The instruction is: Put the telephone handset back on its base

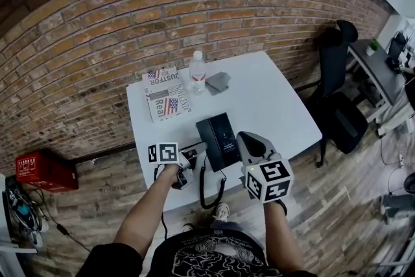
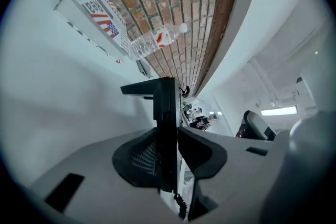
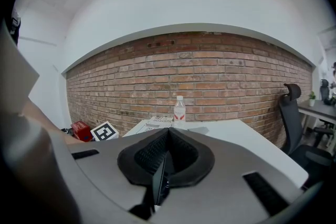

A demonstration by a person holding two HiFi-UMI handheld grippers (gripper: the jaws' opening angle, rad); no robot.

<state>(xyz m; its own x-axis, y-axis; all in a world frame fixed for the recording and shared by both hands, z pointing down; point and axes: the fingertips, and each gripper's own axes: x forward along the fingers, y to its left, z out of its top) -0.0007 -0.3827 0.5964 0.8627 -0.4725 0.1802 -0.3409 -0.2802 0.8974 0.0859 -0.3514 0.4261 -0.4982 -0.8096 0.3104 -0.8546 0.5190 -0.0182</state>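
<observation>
The black telephone base (image 1: 220,138) lies near the front edge of the white table (image 1: 272,107). Its coiled cord (image 1: 212,194) hangs off that edge. My left gripper (image 1: 191,154) sits just left of the base. In the left gripper view its jaws (image 2: 176,131) are shut on the black handset (image 2: 164,107), which stands up between them with the cord (image 2: 181,206) below. My right gripper (image 1: 249,143) is at the base's right side, its pads (image 3: 168,136) closed together. A dark sliver shows in the gap beneath them; I cannot tell what it is.
A water bottle (image 1: 198,72), a stack of newspapers (image 1: 165,95) and a grey flat object (image 1: 218,82) lie at the table's far side by the brick wall. A black office chair (image 1: 337,94) stands at the right. A red box (image 1: 42,170) sits on the floor at the left.
</observation>
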